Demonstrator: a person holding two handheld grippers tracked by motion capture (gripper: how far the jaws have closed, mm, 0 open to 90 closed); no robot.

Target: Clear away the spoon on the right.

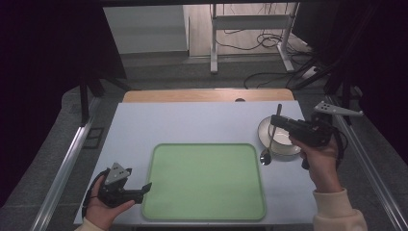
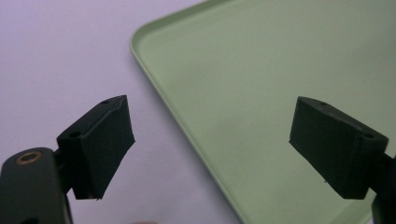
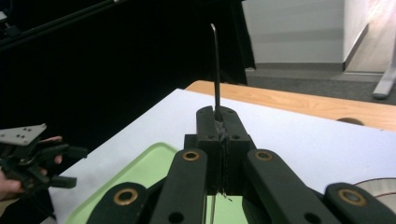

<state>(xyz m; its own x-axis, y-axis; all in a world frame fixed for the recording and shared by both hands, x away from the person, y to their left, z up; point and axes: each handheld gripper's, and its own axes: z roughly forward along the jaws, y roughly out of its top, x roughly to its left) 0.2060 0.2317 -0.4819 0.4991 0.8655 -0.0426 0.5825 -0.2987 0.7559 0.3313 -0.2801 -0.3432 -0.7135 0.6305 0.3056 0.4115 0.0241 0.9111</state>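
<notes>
A metal spoon (image 1: 272,139) hangs nearly upright, its bowl end down by the left rim of a white bowl (image 1: 289,151) at the table's right. My right gripper (image 1: 275,120) is shut on the spoon's handle. In the right gripper view the handle (image 3: 215,70) rises straight out of the closed jaws of the right gripper (image 3: 218,114), and the white bowl's rim (image 3: 378,186) shows at lower right. My left gripper (image 1: 143,191) rests low at the front left, open and holding nothing, beside the green tray (image 1: 204,180). In the left gripper view the left gripper (image 2: 212,140) straddles the tray's edge (image 2: 154,74).
The pale table top (image 1: 192,120) lies bare behind the tray. A wooden strip (image 1: 207,95) runs along its far edge. Metal rails (image 1: 67,163) flank both sides. A desk frame and cables (image 1: 260,43) stand on the floor beyond.
</notes>
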